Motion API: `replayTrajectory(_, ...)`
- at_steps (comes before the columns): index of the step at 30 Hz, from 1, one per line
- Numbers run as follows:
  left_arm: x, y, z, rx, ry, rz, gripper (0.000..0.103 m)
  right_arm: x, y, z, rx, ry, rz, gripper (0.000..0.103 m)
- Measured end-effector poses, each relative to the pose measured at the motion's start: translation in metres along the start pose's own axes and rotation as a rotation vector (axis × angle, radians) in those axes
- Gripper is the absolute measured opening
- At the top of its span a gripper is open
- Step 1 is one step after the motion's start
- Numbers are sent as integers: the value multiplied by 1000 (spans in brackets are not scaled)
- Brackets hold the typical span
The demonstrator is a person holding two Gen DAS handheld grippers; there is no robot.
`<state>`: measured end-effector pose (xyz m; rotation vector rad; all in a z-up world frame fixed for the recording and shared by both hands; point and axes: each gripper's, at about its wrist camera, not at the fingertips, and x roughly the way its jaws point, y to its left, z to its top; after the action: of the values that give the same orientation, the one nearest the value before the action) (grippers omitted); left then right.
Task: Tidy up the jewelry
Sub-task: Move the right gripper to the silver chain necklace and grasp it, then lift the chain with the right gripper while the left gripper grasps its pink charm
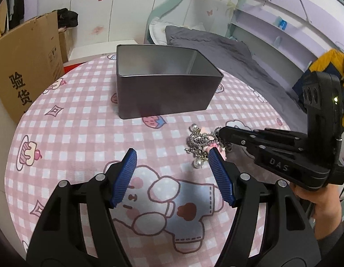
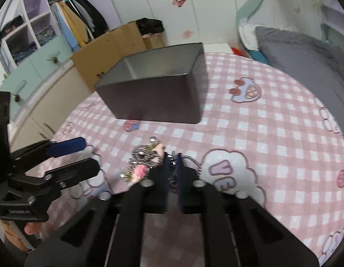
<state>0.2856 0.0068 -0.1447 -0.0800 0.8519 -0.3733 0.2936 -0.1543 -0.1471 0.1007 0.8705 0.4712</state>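
Right gripper (image 2: 173, 162) was clenched on the jewelry (image 2: 145, 159) before the tin (image 1: 163, 80), on the cloth (image 1: 71, 115); left gripper (image 1: 172, 162) gaped beside it. "DAS" marked the right gripper; chains blurred together.

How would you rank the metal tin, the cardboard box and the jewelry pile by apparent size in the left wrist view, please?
1. metal tin
2. cardboard box, partly cut off, so unsure
3. jewelry pile

left gripper (image 1: 172, 155): jaws apart, hovering | right gripper (image 2: 173, 162): clamped together, angled down
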Motion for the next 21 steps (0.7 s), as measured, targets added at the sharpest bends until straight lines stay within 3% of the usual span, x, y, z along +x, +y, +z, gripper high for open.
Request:
replayTrajectory(7,-3,3,4,-18,-13,-35,67,-48,-1,6,9,-116,23,1)
replayTrajectory(15,1,-30,-1,96,-19,-53,67,-110,-8,5,27,-243,12,1)
replayTrajectory(21,9,-58,-7,200,-1,-57,67,-118,-29,-6,77,-251,-8,1)
